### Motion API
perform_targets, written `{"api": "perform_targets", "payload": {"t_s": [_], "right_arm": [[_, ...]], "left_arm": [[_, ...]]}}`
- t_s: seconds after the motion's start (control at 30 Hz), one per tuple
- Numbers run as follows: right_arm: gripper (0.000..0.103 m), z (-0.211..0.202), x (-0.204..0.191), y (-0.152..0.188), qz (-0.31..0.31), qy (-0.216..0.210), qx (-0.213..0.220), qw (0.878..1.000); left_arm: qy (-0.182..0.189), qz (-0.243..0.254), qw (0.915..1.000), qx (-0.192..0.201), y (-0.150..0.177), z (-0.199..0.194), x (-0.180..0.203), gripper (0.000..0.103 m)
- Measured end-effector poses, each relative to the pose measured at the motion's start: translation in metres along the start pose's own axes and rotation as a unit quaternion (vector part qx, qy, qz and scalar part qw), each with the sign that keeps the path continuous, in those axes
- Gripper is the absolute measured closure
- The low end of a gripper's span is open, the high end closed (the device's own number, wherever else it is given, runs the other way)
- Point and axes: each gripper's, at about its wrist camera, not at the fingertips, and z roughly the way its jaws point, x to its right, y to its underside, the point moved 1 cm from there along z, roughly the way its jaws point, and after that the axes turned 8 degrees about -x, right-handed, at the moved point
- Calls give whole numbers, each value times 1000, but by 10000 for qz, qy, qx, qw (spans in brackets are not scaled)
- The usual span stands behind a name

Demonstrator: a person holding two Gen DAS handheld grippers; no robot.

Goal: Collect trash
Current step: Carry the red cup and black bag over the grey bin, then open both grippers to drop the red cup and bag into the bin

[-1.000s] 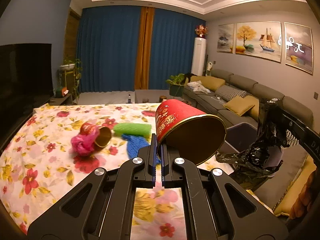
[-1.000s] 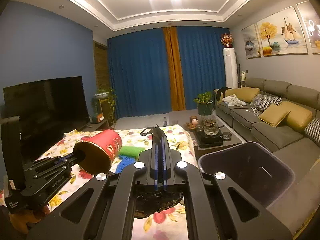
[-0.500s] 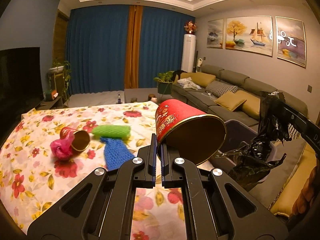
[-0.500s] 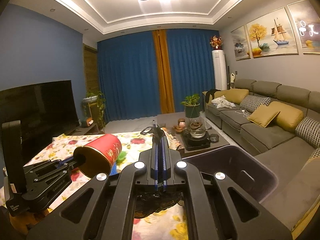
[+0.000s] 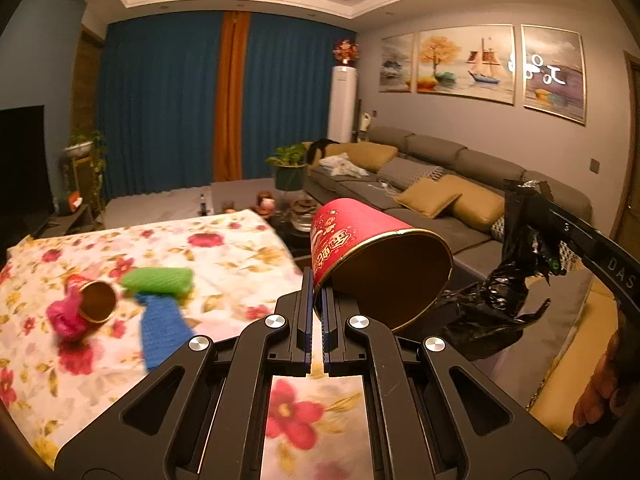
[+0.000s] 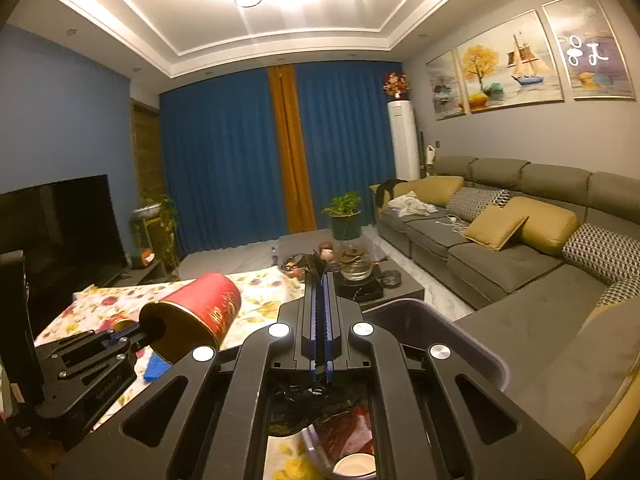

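A lamp-lit living room with blue curtains and a long grey sofa [image 6: 520, 248] surrounds a table under a floral cloth [image 5: 224, 256]. The left gripper [image 5: 316, 280] is clamped on the rim of a large red paper cup [image 5: 372, 256], which hangs tilted on its side past the cloth's right edge, towards the grey bin [image 6: 448, 332]. The right gripper [image 6: 320, 276] is pinched shut on a black plastic bag [image 5: 500, 300] that droops near the bin.

By my reading the job is partway through: some rubbish, a white cup among it, already lies in the bin [image 6: 352, 464], and the red cup is on its way there. Left on the cloth at the near left are a small red cup [image 5: 94, 300] with a pink wad [image 5: 66, 320] touching it, a green roll [image 5: 158, 280] and a blue mesh piece [image 5: 162, 332].

The bin's depth and most of its contents are hidden behind the right gripper's body, and the items on the cloth are blurred.
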Motion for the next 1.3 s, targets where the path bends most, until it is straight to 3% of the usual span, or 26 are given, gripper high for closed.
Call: {"api": "perform_targets", "payload": {"t_s": [0.57,1.3], "right_arm": [[99,22,35,-5,162,361,-39,9992],[99,51,57,-7,376,218,-372,9984]], "left_arm": [[445,261,9986,-145,-9,61,59,100],[681,373,9966,-281,-9,95,78,100]]}}
